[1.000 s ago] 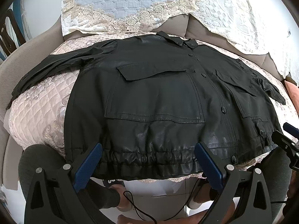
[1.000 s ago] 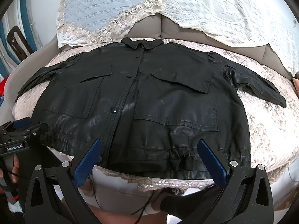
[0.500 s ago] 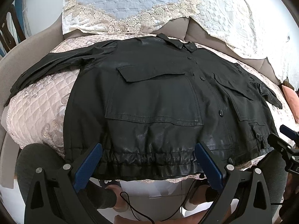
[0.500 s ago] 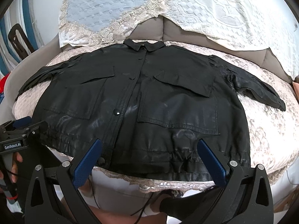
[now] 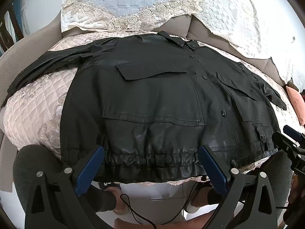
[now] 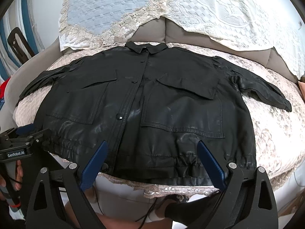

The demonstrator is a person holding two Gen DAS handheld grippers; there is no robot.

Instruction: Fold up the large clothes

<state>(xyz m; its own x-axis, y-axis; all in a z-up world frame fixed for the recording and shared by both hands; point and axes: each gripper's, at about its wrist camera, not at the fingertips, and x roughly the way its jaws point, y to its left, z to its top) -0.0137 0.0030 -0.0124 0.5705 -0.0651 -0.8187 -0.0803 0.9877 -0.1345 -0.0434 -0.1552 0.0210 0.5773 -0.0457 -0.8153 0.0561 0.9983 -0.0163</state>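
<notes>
The sofa (image 5: 34, 43), grey with a pale quilted cover (image 5: 36, 106) over its seat and lace-edged throws (image 5: 133, 2) on its back, carries everything here. Spread across that cover lies the black jacket (image 5: 152, 99), front up and buttoned, collar (image 6: 146, 48) toward the sofa back and elastic hem (image 5: 152, 160) right at the seat's front edge, partly hanging over it. Its long axis runs sleeve to sleeve, across the seat: one sleeve (image 5: 47, 64) stretches out past the jacket's left side, the other sleeve (image 6: 263, 87) past its right. Two large flap pockets (image 6: 183, 106) sit either side of the button placket.

Both tools hover just short of the hem, off the front of the jacket and touching nothing. The left gripper (image 5: 152, 168) faces the hem's left half, its blue fingers (image 5: 89, 169) spread wide with no cloth between them. The right gripper (image 6: 152, 166) faces the hem nearer the placket and the right pocket, its fingers (image 6: 211, 166) equally wide apart and empty.

The jacket lies straight ahead of both pairs of fingers, hem nearest, collar farthest. Judging by that, folding has not begun, and each hand is nearer its own side: the left sleeve is the left gripper's reach, the right sleeve the right gripper's. A sleeve would need folding inward across the body before the hem is brought up toward the collar
</notes>
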